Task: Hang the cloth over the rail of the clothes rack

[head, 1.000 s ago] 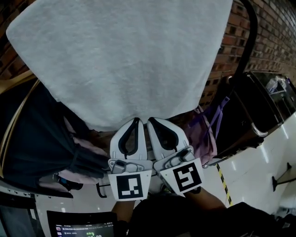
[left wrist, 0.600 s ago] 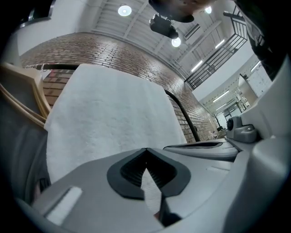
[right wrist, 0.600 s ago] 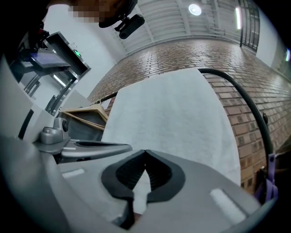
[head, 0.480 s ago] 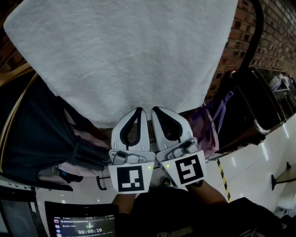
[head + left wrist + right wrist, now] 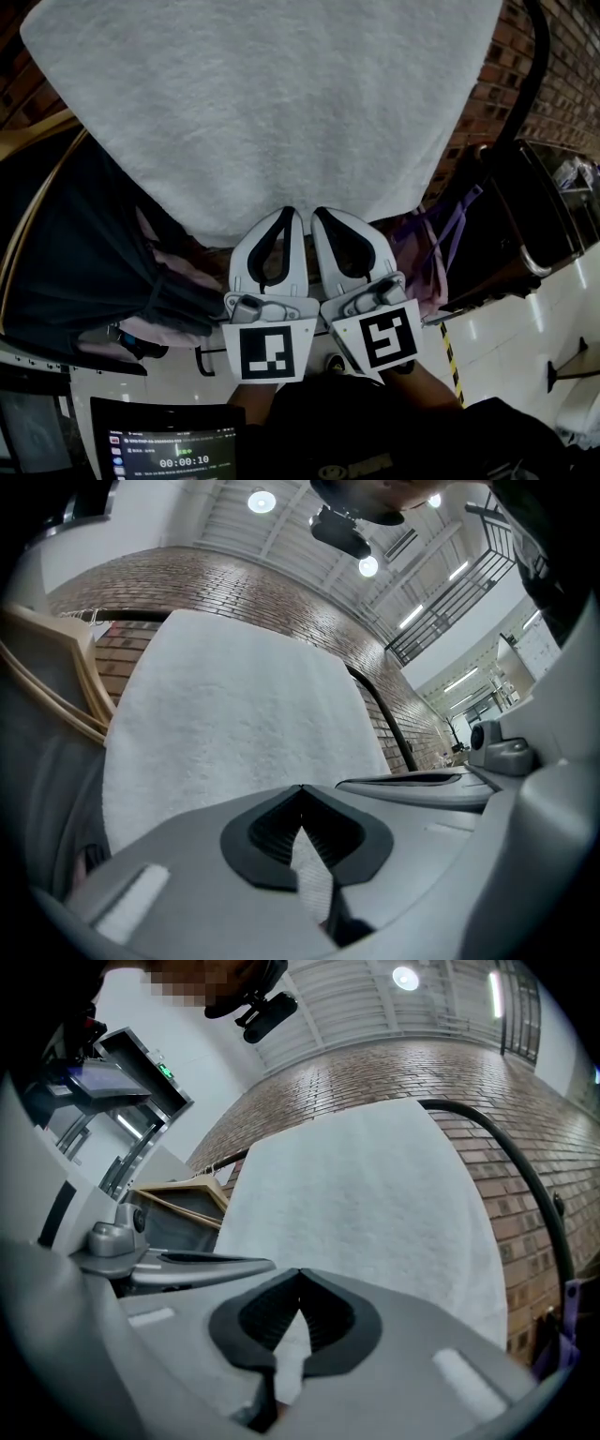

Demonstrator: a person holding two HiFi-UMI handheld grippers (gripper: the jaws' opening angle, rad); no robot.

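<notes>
A wide white towel-like cloth (image 5: 262, 103) fills the upper head view in front of the brick wall, with its top edge out of frame. My left gripper (image 5: 286, 214) and right gripper (image 5: 319, 214) stand side by side at the middle of its lower edge. Each is shut on a pinch of that edge. The left gripper view shows the cloth (image 5: 234, 724) spreading away from the closed pads, with cloth caught between them. The right gripper view shows the cloth (image 5: 366, 1204) the same way. The rack's black curved rail (image 5: 536, 56) rises just right of the cloth.
A dark garment (image 5: 75, 253) on a wooden hanger (image 5: 178, 1194) hangs at the left. A purple bag (image 5: 427, 267) hangs right of the grippers, beside a dark metal-edged frame (image 5: 525, 253). A tablet screen (image 5: 169, 450) sits at the bottom left. Glossy white floor with striped tape (image 5: 452, 361) lies at the right.
Both grippers and the cloth edge that they hold have risen a little in the head view and drifted slightly right. The grips have not changed.
</notes>
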